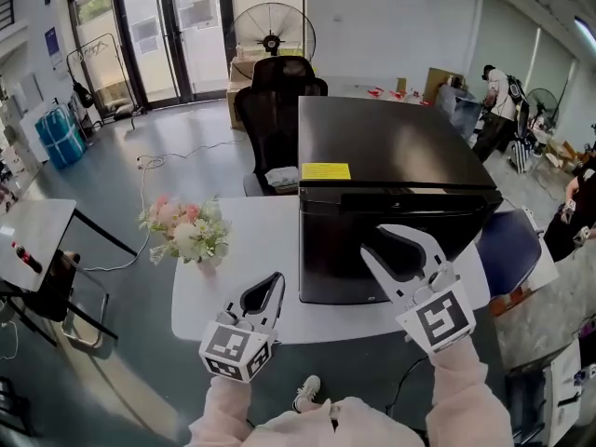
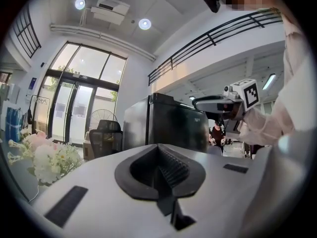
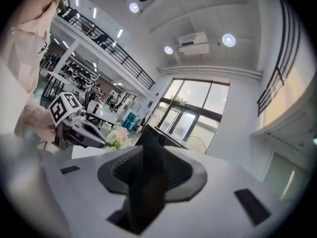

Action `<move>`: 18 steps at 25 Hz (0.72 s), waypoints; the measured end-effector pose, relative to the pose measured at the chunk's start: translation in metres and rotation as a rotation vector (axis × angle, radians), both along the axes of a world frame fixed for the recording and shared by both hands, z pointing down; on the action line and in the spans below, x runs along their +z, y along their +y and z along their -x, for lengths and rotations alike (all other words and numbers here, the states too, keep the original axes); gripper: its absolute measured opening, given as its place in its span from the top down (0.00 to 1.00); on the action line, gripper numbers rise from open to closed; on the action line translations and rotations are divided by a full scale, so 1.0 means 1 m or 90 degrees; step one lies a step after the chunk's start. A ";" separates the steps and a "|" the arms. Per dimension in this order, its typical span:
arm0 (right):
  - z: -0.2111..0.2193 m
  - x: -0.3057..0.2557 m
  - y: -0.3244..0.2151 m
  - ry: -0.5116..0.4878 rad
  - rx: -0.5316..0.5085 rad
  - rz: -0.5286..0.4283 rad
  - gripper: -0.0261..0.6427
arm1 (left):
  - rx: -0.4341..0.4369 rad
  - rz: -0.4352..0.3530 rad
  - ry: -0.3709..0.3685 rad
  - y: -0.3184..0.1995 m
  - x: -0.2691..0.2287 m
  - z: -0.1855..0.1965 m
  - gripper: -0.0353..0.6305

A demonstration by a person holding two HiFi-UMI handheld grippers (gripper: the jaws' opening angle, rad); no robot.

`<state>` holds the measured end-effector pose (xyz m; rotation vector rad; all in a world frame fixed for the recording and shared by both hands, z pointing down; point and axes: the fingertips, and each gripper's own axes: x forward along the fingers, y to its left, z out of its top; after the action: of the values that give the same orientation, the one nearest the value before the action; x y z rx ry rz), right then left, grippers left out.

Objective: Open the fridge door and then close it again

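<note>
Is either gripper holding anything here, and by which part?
Nothing is held. The left gripper is shut and empty; the right gripper stands open in front of the mini fridge, gripping nothing.

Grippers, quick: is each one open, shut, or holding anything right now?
Left gripper: shut, nothing between its jaws.
Right gripper: open, holding nothing, in front of the black mini fridge.

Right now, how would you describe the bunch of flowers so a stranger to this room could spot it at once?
Find the white table mid-room with the black fridge on it. Left of the fridge, near the table's left edge, stand the flowers: pink and white blooms with green leaves, the only plant on that table.
</note>
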<state>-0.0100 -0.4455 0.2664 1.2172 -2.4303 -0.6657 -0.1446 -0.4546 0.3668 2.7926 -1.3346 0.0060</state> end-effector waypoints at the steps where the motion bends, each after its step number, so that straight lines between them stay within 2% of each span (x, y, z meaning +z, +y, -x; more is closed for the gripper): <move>1: -0.001 -0.004 -0.004 0.023 -0.002 -0.003 0.75 | 0.001 -0.002 0.000 -0.005 -0.001 -0.002 0.93; 5: -0.003 -0.010 -0.024 0.131 0.006 -0.011 0.68 | 0.005 -0.002 0.004 -0.022 -0.005 -0.007 0.93; 8: -0.002 -0.016 -0.037 0.191 0.016 -0.021 0.67 | 0.002 -0.002 0.007 -0.032 -0.006 -0.008 0.93; 18: 0.011 0.001 -0.052 0.318 -0.003 -0.004 0.72 | -0.007 -0.002 0.004 -0.047 -0.004 -0.007 0.93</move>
<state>-0.0208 -0.4977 0.2673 0.9107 -2.0150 -0.8609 -0.1374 -0.5018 0.3631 2.7860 -1.3487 -0.0058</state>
